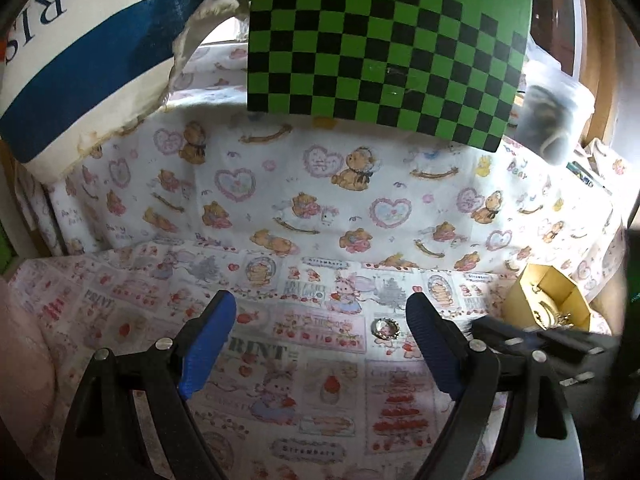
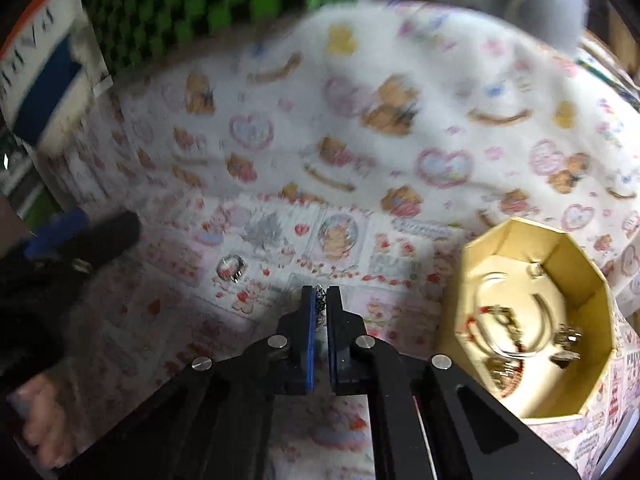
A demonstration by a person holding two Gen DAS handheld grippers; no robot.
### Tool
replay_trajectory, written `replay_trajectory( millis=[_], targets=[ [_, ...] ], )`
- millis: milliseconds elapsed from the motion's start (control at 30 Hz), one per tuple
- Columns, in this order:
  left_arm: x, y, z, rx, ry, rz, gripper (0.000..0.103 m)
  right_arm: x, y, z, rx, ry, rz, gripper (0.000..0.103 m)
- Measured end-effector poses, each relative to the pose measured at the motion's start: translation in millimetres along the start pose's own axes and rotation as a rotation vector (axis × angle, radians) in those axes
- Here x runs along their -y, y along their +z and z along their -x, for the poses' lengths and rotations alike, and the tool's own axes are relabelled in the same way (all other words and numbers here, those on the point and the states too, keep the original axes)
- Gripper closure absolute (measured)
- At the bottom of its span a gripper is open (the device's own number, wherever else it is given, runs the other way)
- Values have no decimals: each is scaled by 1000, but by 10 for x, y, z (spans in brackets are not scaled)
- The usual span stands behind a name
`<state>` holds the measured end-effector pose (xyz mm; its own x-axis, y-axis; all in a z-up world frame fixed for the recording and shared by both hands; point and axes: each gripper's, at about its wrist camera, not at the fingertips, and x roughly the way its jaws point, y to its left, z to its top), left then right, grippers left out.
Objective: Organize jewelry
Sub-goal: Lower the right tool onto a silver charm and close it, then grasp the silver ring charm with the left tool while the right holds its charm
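right wrist: right gripper (image 2: 320,292) pinches chain (image 2: 319,300) beside box (image 2: 592,280).

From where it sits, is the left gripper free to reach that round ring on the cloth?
Probably yes. The left gripper is open, and the round ring lies bare on the printed cloth just inside its right finger, nothing between. The right gripper is close beside it.

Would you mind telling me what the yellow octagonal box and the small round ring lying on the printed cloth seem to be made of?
The yellow octagonal box looks like matte cardboard or stiff paper: thin flat walls folded at crisp creases, no gloss. The small round ring looks like shiny silvery metal around a clear, glassy centre, judging by its bright glints; whether glass or plastic I cannot tell.
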<state>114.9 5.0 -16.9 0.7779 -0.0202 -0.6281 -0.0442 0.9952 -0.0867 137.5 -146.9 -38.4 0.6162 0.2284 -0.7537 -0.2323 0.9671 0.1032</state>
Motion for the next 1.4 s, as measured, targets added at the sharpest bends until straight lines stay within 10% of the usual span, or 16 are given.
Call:
replay_trajectory(
  millis=[333, 500, 900, 1067, 1400],
  targets=[
    [-40, 2, -65, -21, -26, 11, 18, 343, 2, 774, 204, 96, -64, 97],
    [-57, 29, -105, -100, -152, 50, 35, 441, 7, 834, 244, 40, -59, 97],
    [459, -7, -539, -268, -130, -150, 57, 499, -52, 1116, 321, -52, -23, 97],
    [532, -51, -644, -274, -110, -178, 77, 551, -48, 1215, 347, -67, -25, 97],
    [563, -90, -650, -254, -79, -172, 83, 592, -31, 1389, 386, -77, -36, 97]
  ],
)
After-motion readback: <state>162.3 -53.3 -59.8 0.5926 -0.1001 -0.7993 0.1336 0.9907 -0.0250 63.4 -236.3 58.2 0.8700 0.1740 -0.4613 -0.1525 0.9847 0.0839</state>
